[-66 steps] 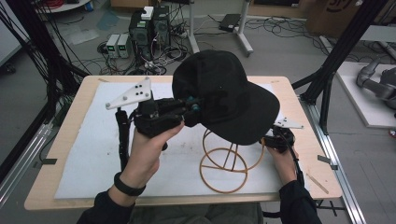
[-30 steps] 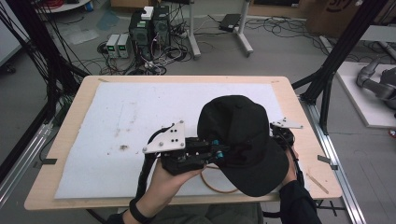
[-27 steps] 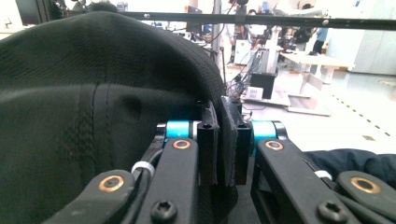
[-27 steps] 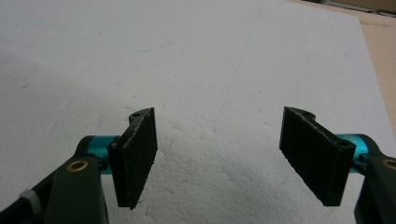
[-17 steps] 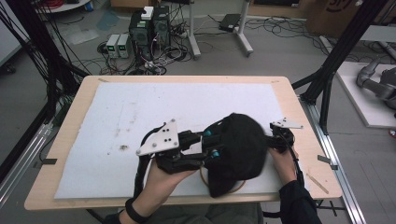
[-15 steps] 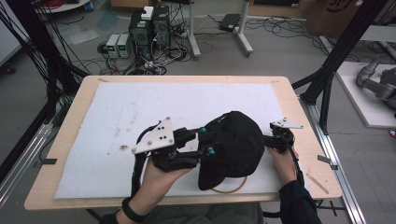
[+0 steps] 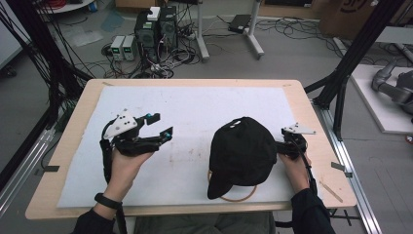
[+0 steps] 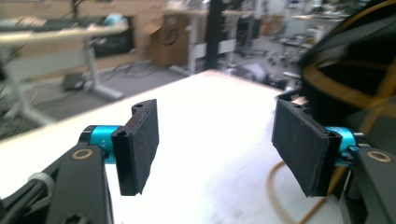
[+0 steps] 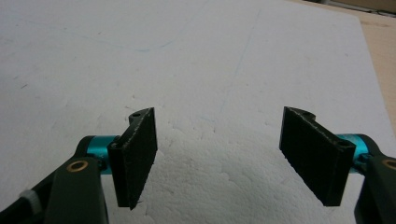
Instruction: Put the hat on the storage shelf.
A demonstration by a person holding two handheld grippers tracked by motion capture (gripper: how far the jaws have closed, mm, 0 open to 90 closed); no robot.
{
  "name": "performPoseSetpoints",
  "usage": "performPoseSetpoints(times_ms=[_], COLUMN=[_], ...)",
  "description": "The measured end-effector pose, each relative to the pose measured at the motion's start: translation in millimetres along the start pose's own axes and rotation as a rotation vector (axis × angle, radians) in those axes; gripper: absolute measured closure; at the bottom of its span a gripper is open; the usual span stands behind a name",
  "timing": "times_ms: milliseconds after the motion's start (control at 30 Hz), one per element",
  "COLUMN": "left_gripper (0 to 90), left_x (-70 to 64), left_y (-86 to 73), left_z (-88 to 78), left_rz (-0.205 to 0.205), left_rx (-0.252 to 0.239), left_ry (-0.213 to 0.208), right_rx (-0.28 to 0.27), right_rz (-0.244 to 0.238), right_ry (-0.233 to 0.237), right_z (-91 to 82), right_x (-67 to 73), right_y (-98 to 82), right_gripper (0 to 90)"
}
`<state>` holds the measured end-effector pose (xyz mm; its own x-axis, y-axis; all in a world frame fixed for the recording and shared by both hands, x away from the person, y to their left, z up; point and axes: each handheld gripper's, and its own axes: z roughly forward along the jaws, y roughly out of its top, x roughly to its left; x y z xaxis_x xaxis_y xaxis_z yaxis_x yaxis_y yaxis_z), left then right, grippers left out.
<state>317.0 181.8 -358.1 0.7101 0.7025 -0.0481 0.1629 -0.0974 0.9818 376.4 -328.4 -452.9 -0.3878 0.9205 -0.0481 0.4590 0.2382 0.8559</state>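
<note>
The black cap (image 7: 242, 153) sits on a wire stand (image 7: 234, 195) at the near right of the surface (image 7: 195, 107). The left gripper (image 7: 160, 126), jaws just opened and empty, is well left of it. The right gripper (image 7: 287, 146), jaws apart, is just beside its right edge.

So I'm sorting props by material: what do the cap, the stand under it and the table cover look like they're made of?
The black cap looks like matte woven fabric: soft seams, no shine. The stand seems to be thin wire or rod with a tan-yellow coating, judging by its slim curved loop; whether metal or plastic is unclear. The white cover looks like foam board, with a grainy, pitted, dull surface.
</note>
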Motion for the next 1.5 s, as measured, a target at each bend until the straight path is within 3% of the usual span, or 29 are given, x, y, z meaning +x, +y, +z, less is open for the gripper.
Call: performPoseSetpoints(times_ms=[100,233,367,500,567,700,1000,1133,1233,1500], left_gripper=[31.1,31.0,30.8,30.7,30.3,30.3,30.3,29.7,29.7,29.7], left_x=[15.7,29.4,35.4,37.6,38.7,38.3,41.0,41.6,39.4,39.1], left_y=[-17.8,-39.7,-59.8,-74.1,-76.6,-79.2,-85.0,-89.5,-88.0,-89.2], left_z=[-1.7,-2.2,-0.6,4.4,7.2,7.9,8.2,11.4,10.8,11.3], left_rz=[0.033,0.036,-0.016,-0.031,-0.037,-0.058,-0.075,-0.068,-0.073,-0.088], left_rx=[0.046,0.091,0.125,0.173,0.202,0.177,0.183,0.218,0.191,0.187], left_ry=[0.072,0.118,0.123,0.137,0.147,0.151,0.159,0.157,0.153,0.151], right_rx=[-0.002,0.001,0.003,0.002,0.003,0.006,0.004,0.005,0.005,0.007], right_rz=[-0.003,-0.017,-0.025,-0.029,-0.032,-0.029,-0.032,-0.025,-0.032,-0.032], right_ry=[0.0,-0.003,-0.006,-0.007,-0.006,-0.004,0.003,0.006,0.007,0.01], right_z=[0.0,0.2,0.4,0.1,0.2,0.0,0.4,0.4,0.5,0.6], right_x=[0.1,1.2,1.9,2.4,2.9,2.6,2.2,2.1,2.2,2.3], right_y=[-0.1,0.1,0.1,0.1,0.1,0.1,0.1,0.2,0.2,0.2], right_gripper=[27.4,27.4,27.4,27.4,27.3,27.4,27.4,27.4,27.4,27.4])
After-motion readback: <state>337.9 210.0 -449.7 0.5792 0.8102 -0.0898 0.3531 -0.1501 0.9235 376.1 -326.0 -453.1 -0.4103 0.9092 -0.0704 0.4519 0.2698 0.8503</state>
